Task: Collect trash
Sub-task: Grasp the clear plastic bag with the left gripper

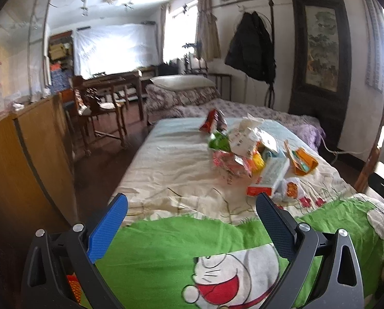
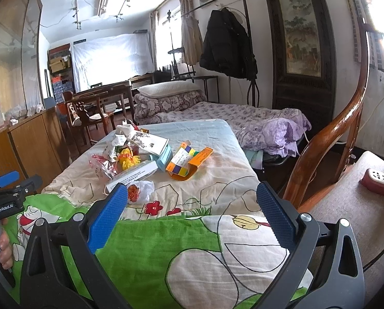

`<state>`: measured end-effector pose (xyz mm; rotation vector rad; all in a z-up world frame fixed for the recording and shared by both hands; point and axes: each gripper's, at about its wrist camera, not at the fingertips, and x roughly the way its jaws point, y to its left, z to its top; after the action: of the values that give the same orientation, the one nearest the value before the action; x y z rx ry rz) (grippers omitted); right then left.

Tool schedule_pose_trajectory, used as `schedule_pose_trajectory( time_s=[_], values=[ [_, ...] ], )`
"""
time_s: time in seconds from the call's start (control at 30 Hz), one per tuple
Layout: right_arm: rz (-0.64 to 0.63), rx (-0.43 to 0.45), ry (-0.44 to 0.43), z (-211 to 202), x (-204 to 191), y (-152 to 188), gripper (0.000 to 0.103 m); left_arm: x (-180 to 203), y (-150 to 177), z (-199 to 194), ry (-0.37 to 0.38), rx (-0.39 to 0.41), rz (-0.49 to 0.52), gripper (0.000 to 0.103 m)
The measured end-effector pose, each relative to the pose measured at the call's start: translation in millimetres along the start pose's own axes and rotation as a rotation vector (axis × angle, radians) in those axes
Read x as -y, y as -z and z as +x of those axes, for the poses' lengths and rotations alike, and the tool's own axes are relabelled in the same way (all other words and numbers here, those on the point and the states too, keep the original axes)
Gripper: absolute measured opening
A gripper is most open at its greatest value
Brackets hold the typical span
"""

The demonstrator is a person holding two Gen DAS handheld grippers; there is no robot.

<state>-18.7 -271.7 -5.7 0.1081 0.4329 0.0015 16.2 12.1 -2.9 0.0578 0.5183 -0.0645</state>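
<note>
Plainly, from the left wrist view the left gripper (image 1: 192, 203) hangs released and empty over the near green end of the cartoon bedsheet (image 1: 166, 252), its jaws spread wide, while the trash pile (image 1: 246, 152) lies well ahead on the cream part of the bed, slightly right of centre; a red wrapper (image 1: 212, 121) stands at the pile's far edge, a white and red carton (image 1: 269, 177) lies at its near edge, and a crumpled white bag (image 1: 291, 189) sits nearest of all, just beyond the right finger. A sensible approach would carry this gripper forward and a little right, low over the cloth, taking the nearest loose piece first so the rest of the heap is not scattered. From the right wrist view the right gripper (image 2: 192, 200) is likewise released and holds nothing; the same pile (image 2: 130, 154) now lies ahead and to the left, with the white bag (image 2: 140, 191) just beside the left fingertip and an orange folded box (image 2: 186, 164) apart from the heap, ahead near centre. That box looks the easiest target for this side, since it stands clear; pinching it across its flat faces should stop it folding. No bin shows in either view, so where the trash goes cannot be told. The wooden chair arm (image 2: 331, 134) at right calls for a clear swing
</note>
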Motion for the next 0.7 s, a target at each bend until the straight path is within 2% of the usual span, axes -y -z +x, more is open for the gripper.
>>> schedule_pose_trajectory(
  time_s=[0.17, 0.27, 0.5, 0.63, 0.7],
  values=[
    [0.014, -0.012, -0.002, 5, -4, 1, 0.096, 19, -20, 22, 0.109, -0.051, 0.034, 0.097],
    [0.034, -0.018, -0.012, 6, -7, 1, 0.096, 29, -39, 43, 0.147, -0.067, 0.029, 0.097],
    [0.100, -0.044, -0.047, 14, -2, 0, 0.096, 52, -66, 140, 0.211, -0.253, 0.010, 0.097],
    [0.130, -0.062, -0.070, 21, -2, 1, 0.096, 54, -63, 172, 0.222, -0.332, 0.000, 0.097],
    [0.144, -0.067, -0.080, 20, 3, 2, 0.096, 51, -61, 179, 0.237, -0.358, -0.022, 0.092]
  ],
)
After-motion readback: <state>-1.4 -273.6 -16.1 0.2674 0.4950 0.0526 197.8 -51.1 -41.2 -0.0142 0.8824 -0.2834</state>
